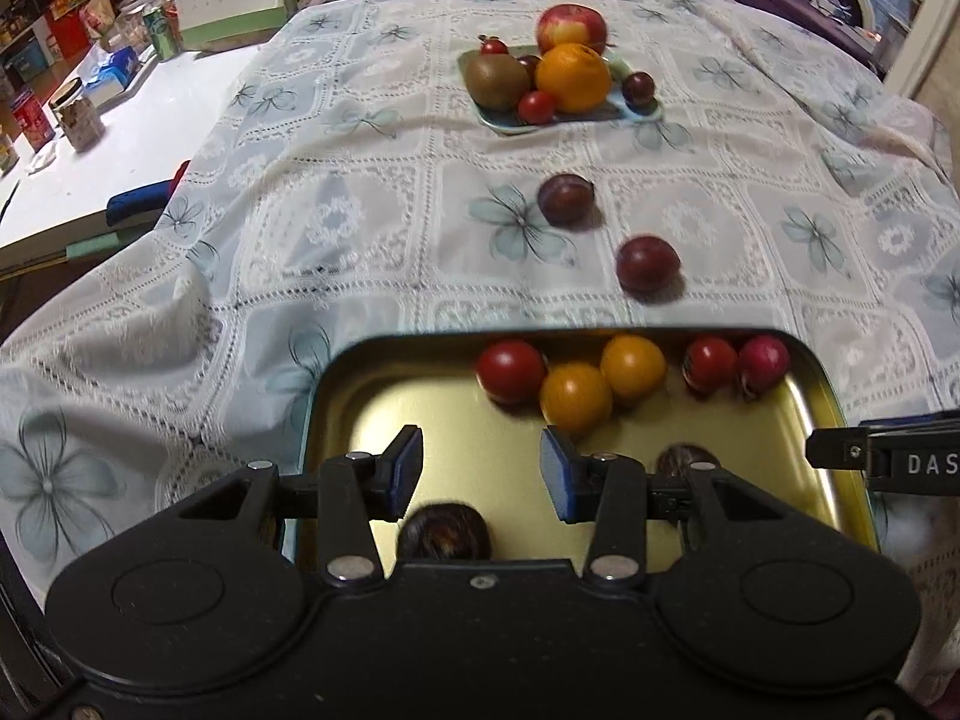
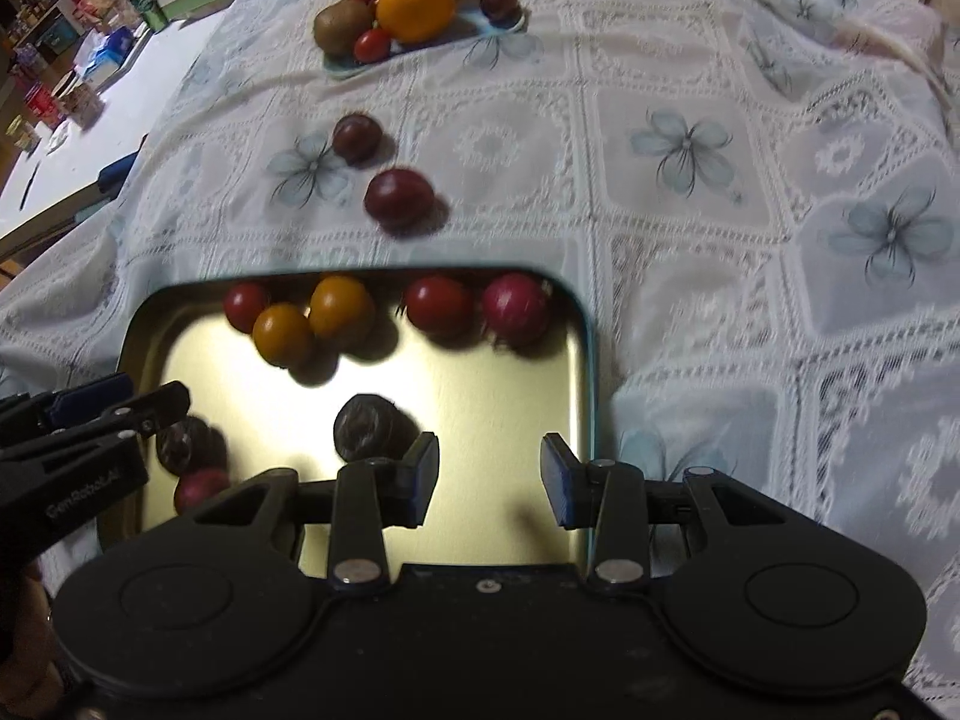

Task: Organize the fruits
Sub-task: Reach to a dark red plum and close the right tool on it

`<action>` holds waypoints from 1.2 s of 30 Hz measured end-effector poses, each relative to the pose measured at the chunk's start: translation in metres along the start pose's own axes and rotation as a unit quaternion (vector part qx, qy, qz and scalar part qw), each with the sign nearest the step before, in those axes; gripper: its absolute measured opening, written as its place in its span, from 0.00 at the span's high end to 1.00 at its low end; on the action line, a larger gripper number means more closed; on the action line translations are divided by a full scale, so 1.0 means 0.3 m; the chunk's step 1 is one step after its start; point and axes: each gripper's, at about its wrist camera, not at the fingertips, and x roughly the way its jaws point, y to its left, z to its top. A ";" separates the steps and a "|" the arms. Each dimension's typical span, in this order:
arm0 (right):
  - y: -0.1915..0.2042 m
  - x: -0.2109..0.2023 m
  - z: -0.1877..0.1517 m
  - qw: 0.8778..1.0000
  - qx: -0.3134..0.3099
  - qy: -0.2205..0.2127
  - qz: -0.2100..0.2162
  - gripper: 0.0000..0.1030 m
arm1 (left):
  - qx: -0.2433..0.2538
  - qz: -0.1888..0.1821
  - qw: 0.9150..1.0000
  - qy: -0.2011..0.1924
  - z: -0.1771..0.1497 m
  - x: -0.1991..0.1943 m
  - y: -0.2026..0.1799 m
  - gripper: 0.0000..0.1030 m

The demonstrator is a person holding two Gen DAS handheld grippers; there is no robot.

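Observation:
A gold metal tray (image 1: 372, 396) (image 2: 198, 378) lies near me on the cloth, holding red and orange tomatoes (image 1: 575, 397) (image 2: 282, 333) along its far side and dark plums (image 1: 445, 533) (image 2: 366, 427) nearer. My left gripper (image 1: 480, 474) is open and empty above the tray. My right gripper (image 2: 489, 471) is open and empty above the tray's right part. Two dark plums (image 1: 565, 198) (image 1: 648, 263) (image 2: 357, 137) (image 2: 399, 198) lie loose on the cloth beyond the tray. A light green plate (image 1: 510, 120) (image 2: 342, 67) farther off holds an apple, an orange, a kiwi and small fruits.
A lace flowered tablecloth (image 1: 360, 210) (image 2: 720, 180) covers the surface. A white table (image 1: 120, 138) at the left carries a calendar, a can, jars and boxes. The right gripper shows at the right edge of the left wrist view (image 1: 888, 462).

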 end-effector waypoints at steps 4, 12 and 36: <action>-0.012 0.009 0.057 1.000 0.016 -0.007 0.004 0.61 | -0.008 0.018 1.000 -0.006 0.049 0.018 0.017 0.51; 0.002 0.069 0.159 0.999 0.045 -0.012 0.013 0.61 | -0.003 0.029 1.000 -0.002 0.137 0.085 0.025 0.51; 0.154 0.244 0.331 0.999 0.041 0.028 0.016 0.61 | -0.022 0.042 0.999 0.025 0.232 0.211 0.119 0.51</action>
